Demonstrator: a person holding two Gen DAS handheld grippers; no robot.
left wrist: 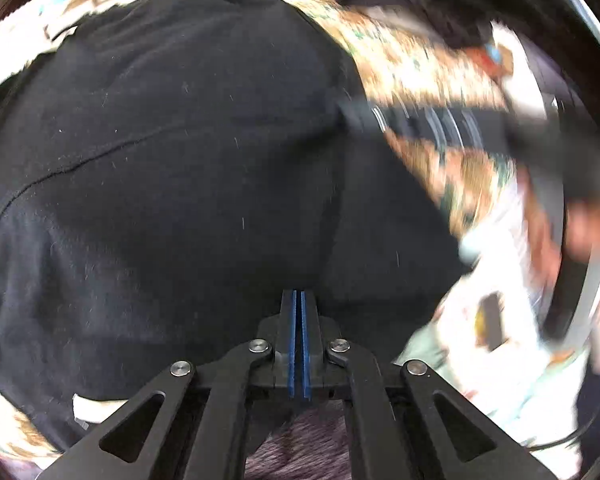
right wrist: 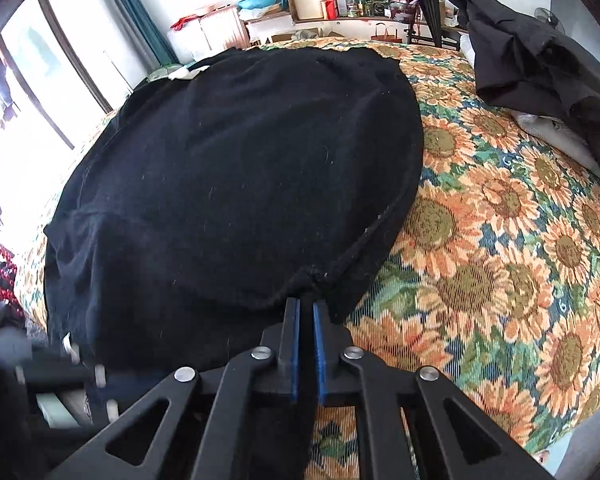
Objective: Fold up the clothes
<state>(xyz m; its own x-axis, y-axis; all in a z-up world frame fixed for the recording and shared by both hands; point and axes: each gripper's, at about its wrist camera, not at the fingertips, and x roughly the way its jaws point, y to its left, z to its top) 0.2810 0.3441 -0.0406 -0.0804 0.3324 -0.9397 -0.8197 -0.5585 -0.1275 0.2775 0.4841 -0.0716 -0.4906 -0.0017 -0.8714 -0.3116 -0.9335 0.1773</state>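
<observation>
Black garment [right wrist: 236, 168] lies spread on the sunflower bedspread [right wrist: 500, 240], near edge lifted. Right gripper [right wrist: 306, 312]: jaws clamped on the hem corner. Left gripper [left wrist: 300, 308]: jaws pressed together on a thin fabric edge (left view blurred at right). Risk: 2 unequal pulls could skew the fold; the thin pinch may slip. A second dark garment [right wrist: 540, 52] sits well apart.

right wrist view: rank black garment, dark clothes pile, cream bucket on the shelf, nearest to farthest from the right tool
1. black garment: its hem sits between the right tool fingers, spread ahead and left on the sunflower bedspread.
2. dark clothes pile: upper right, on the bed's far side.
3. cream bucket: top centre, on the shelf beyond the bed.
</observation>
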